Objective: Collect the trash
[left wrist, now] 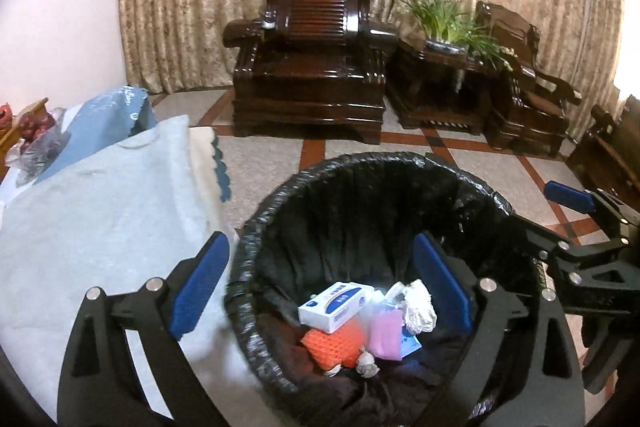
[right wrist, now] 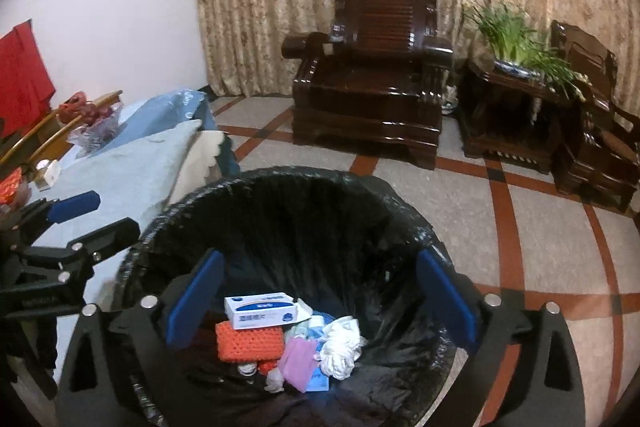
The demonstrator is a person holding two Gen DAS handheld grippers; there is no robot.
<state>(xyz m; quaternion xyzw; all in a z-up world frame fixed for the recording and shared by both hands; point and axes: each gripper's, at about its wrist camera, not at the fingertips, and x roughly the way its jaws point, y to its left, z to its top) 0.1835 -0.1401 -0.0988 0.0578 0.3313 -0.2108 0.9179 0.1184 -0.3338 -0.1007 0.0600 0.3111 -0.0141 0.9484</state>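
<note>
A bin with a black liner [left wrist: 360, 159] [right wrist: 280, 173] stands on the floor just below both grippers. In its bottom lie a white box [left wrist: 332, 305] [right wrist: 260, 311], an orange mesh pad [left wrist: 332, 345] [right wrist: 248, 343], a pink packet [left wrist: 386, 333] [right wrist: 298, 359] and a crumpled white cloth [left wrist: 418, 307] [right wrist: 340, 347]. My left gripper [left wrist: 320, 267] [right wrist: 100, 217] is open and holds nothing; it straddles the bin's left rim. My right gripper [right wrist: 320, 291] [left wrist: 548, 215] hangs over the bin's mouth, open wide, with nothing between its blue pads.
A table under a pale blue cloth [left wrist: 100, 219] touches the bin's left side, with a plastic bag of fruit [left wrist: 36, 139] at its far end. Across the tiled floor stand a dark wooden armchair [left wrist: 312, 59], a side table with a plant [left wrist: 440, 15] and a second chair [left wrist: 528, 99].
</note>
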